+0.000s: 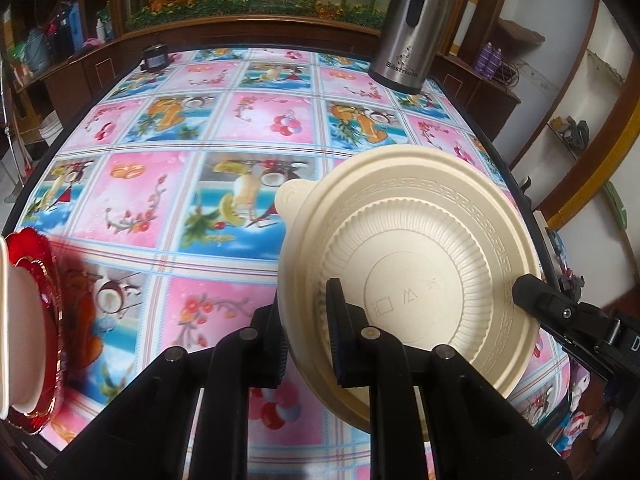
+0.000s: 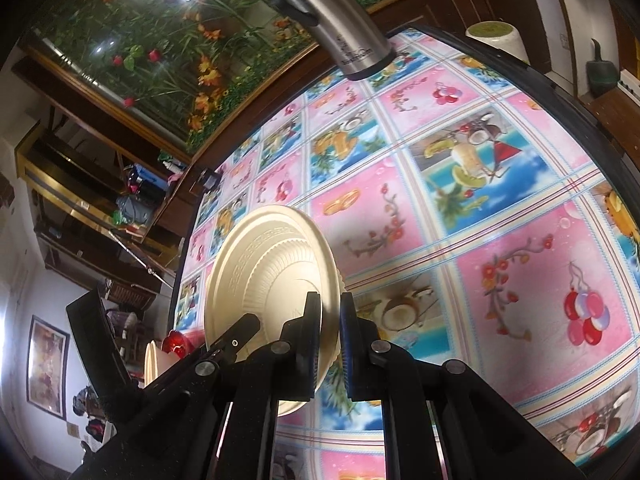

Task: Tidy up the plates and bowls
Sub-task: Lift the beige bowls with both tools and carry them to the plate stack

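A cream plastic bowl (image 1: 420,264) with a ribbed wall and a patterned rim hangs tilted above the tablecloth, with a small tab (image 1: 292,200) at its far edge. My left gripper (image 1: 306,308) is shut on its near rim. A finger (image 1: 532,294) of my right gripper comes in at the bowl's right rim. In the right wrist view the bowl (image 2: 272,276) stands almost edge-on and my right gripper (image 2: 330,304) is shut on its rim, with a finger (image 2: 244,326) of the left gripper beside it. At the far left a red plate (image 1: 48,280) carries a cream dish (image 1: 20,340).
A colourful fruit-print tablecloth (image 1: 200,120) covers the table. A steel thermos (image 1: 412,28) stands at the back right corner, and a small dark object (image 1: 155,57) at the back left. Wooden shelves surround the table. A white stool (image 2: 496,38) stands past the far edge.
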Demonstrator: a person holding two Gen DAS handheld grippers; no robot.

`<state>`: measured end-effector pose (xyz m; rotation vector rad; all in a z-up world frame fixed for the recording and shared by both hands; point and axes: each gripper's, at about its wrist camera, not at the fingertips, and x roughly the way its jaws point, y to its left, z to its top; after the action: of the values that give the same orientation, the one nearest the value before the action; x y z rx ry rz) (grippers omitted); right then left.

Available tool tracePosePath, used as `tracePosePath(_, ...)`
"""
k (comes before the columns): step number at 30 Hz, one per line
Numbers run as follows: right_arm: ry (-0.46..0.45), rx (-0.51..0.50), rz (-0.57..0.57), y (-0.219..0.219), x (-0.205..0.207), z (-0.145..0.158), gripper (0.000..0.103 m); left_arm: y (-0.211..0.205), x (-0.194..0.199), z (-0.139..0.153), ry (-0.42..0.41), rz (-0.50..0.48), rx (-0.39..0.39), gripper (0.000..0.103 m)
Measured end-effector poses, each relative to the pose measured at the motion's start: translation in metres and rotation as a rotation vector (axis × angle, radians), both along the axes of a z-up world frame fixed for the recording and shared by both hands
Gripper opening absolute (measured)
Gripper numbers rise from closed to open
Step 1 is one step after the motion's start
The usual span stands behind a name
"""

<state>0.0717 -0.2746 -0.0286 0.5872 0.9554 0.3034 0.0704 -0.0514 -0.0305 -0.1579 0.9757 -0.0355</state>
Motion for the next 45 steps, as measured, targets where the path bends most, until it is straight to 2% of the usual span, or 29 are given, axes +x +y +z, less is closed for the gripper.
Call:
tracePosePath(31, -0.047, -0.029, 0.189, 0.095, -0.016, 0.019, 0.009, 0.087, -0.045, 0.01, -0.04, 0.149, -0.014, 0.014)
tracePosePath(45, -0.084, -0.016, 0.275, 0.134, -0.021, 0.031, 0.009, 0.126, -0.066, 0.027, -0.082, 0.224, -0.023, 0.014)
